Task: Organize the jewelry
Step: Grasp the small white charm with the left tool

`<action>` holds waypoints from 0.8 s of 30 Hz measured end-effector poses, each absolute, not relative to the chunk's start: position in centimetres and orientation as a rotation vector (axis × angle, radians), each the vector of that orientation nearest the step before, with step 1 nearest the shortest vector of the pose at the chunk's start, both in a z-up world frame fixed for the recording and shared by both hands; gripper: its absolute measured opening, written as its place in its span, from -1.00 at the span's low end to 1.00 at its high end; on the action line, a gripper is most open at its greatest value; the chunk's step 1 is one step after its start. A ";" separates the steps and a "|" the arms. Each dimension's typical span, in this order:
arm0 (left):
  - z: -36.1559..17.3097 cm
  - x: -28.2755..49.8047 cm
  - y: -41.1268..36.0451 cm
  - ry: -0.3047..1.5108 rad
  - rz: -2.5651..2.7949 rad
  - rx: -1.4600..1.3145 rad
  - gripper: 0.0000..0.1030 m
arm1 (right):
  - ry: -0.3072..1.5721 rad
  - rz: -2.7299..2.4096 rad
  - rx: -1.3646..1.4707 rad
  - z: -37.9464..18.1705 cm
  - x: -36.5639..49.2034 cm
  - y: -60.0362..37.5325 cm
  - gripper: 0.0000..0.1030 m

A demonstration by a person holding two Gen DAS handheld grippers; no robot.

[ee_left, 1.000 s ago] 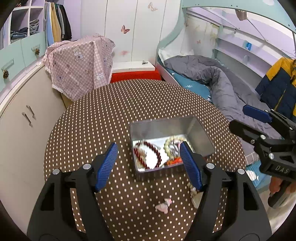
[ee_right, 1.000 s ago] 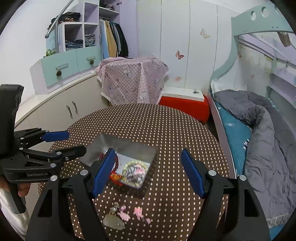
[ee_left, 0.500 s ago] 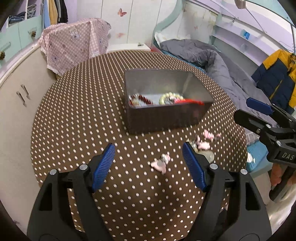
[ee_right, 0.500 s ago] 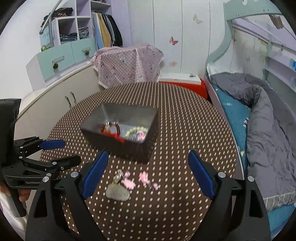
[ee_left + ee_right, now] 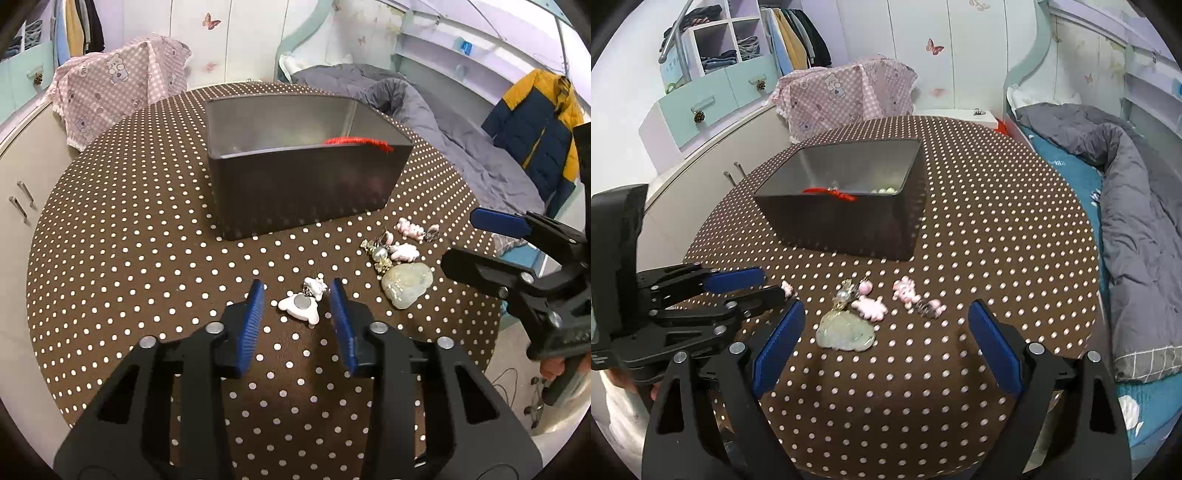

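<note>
While white charm (image 5: 300, 307) lies between fingers | left hand-held gripper (image 5: 297, 308) unclosed

A round desk (image 5: 979, 192) carried a brown cloth with white dots. Behind it, a pink checked cloth with bear prints (image 5: 846, 96) was draped over something hidden. A grey quilt (image 5: 1137, 206) lay rumpled on the bed at the right. A yellow and navy jacket (image 5: 535, 125) hung by the shelves. Folded clothes (image 5: 720, 59) sat in white cubbies above mint drawers (image 5: 713, 99).
</note>
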State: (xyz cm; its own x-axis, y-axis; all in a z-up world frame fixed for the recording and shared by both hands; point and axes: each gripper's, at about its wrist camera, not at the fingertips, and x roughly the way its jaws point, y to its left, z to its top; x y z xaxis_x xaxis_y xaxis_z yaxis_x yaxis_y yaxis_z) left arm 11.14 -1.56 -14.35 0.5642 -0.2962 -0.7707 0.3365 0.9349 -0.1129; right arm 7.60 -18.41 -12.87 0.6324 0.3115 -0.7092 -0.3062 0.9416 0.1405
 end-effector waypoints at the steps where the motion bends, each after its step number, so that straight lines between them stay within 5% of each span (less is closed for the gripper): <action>1: -14.6 11.2 -1.6 0.903 -0.376 0.050 -0.32 | 0.818 0.355 0.007 -13.0 7.5 -18.3 0.67; 6: -14.5 11.4 -1.6 0.896 -0.355 0.085 -0.56 | 0.840 0.362 0.011 -13.7 7.1 -17.9 0.67; 14: -14.6 10.8 -0.9 0.879 -0.353 0.070 -0.57 | 0.836 0.378 -0.033 -14.3 6.5 -16.6 0.63; 20: -14.5 10.0 -0.7 0.870 -0.348 0.050 -0.62 | 0.835 0.359 -0.128 -15.6 6.7 -14.8 0.24; 22: -14.5 9.9 -0.7 0.870 -0.345 0.047 -0.62 | 0.817 0.346 -0.171 -15.7 6.7 -14.3 -0.09; 24: -14.5 9.9 -0.7 0.868 -0.343 0.044 -0.62 | 0.814 0.356 -0.176 -15.6 6.7 -14.3 -0.21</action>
